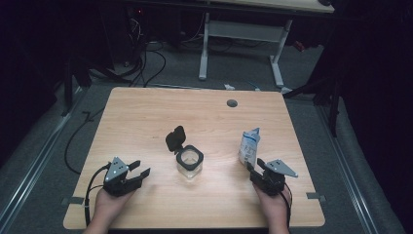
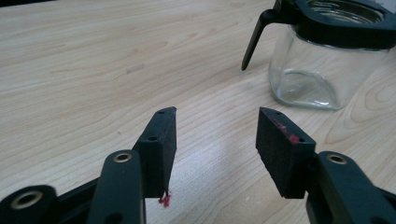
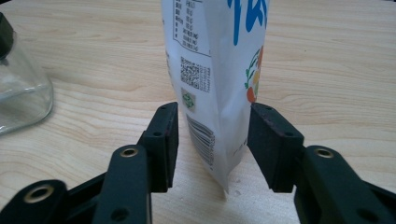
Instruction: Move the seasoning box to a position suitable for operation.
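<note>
High view: left black two-jaw gripper, jaws spread, near table edge; clear glass jar with black hinged lid raised, mid light wooden table; right gripper at standing white printed pouch.
Left gripper view: jaws apart, empty; jar ahead right.
Right gripper view: jaws parted, flanking pouch; contact unclear.

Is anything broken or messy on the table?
Nothing spilled. One small oddity: the left tool has red bits on its pads, like worn material. The jar stands upright with its lid flipped open.
</note>
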`<state>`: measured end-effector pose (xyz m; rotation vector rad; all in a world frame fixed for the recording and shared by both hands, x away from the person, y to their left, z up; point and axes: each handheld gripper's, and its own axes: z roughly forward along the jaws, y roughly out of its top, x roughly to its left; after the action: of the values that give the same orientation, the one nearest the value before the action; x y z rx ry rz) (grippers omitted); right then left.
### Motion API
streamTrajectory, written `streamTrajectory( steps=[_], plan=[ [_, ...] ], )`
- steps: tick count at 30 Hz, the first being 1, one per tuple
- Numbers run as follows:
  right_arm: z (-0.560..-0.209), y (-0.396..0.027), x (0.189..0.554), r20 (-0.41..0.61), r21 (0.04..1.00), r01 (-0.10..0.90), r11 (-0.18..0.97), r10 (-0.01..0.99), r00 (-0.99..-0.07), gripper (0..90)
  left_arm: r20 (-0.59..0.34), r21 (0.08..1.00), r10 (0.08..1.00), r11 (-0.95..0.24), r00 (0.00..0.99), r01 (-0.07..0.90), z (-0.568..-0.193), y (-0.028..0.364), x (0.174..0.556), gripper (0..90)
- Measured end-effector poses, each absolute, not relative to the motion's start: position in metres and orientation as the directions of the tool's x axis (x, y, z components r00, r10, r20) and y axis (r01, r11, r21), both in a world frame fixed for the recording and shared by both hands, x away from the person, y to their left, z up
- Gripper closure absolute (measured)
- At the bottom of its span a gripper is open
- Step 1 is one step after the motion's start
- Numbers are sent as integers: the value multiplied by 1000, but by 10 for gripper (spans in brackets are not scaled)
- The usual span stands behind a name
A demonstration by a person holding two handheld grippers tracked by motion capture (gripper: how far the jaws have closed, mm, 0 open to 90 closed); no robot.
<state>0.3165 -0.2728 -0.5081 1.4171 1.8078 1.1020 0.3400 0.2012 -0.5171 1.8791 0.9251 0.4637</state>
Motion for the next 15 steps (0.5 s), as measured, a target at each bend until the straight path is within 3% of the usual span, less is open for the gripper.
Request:
streamTrajectory(
  steps=[3,10,15],
  plan=[
    [-507,-274,320,40,863,496,94,967,-253,507,-80,878,755,-256,651,405,-518,202,342,450],
    [-491,-280,318,35,862,499,89,972,-233,569,-84,869,734,-277,674,409,-522,204,342,414],
    [-488,-273,319,33,862,498,98,968,-248,525,-125,873,749,-229,650,431,-521,210,342,404]
  ],
)
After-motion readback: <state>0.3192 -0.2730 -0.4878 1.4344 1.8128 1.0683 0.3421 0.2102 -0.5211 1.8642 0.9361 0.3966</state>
